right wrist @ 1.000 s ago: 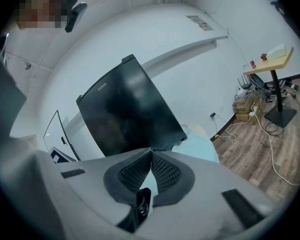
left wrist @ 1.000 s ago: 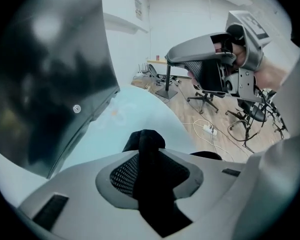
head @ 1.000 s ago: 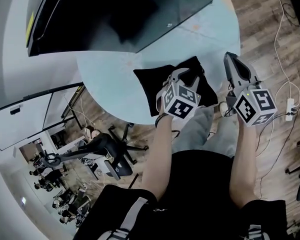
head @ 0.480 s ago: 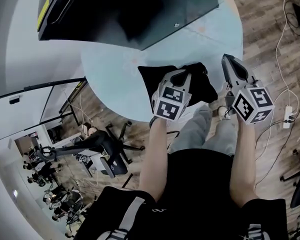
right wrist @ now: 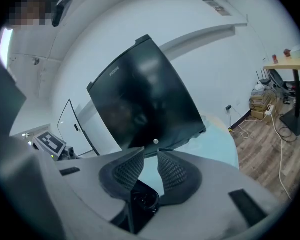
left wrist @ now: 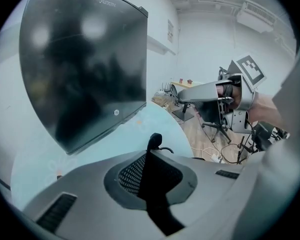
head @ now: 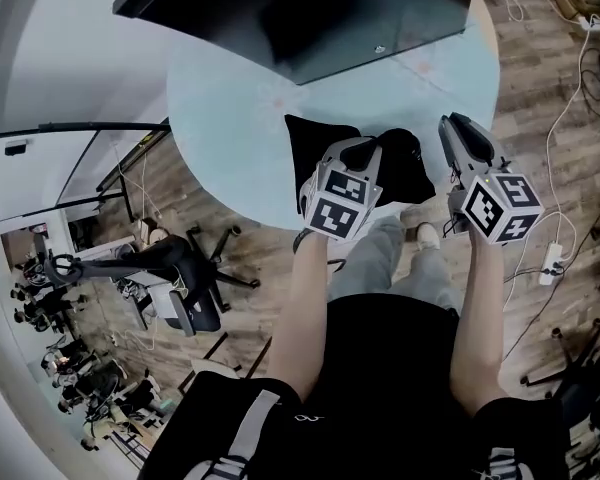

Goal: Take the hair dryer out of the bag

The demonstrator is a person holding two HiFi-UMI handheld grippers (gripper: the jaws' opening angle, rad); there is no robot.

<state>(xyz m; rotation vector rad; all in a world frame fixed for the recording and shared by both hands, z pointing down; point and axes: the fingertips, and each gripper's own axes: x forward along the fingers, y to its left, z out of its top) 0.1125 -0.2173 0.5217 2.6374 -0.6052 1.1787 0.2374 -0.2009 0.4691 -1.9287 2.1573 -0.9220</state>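
Left gripper first: pads pressed together on a thin fold of the black bag, with a black cord end poking up past the tips toward 12 o'clock. In the head view, poised over the middle of the bag, nose angled down, marker cube toward 6 o'clock.

Right gripper at the bag's 3 o'clock, clear of the fabric, near the rim of the desk. Jaws apart, just lately opening; between the mesh pads only a sliver of pale desk, nothing gripped. Nose aimed toward 12 o'clock, close to level.

Bag on the round pale-blue desk, close to its 6 o'clock edge, crumpled and dark all over. Hair dryer not made out as such; possibly the rounded lump at the bag's 2 o'clock corner, too dark to tell.

Large black monitor at 12 o'clock of the bag, screen dark. Wood floor beyond the desk at 3 o'clock, with white cables and a power strip at 4 o'clock. Black office chair on the floor at 8 o'clock. Both forearms bare, reaching up from 6 o'clock to the grippers.
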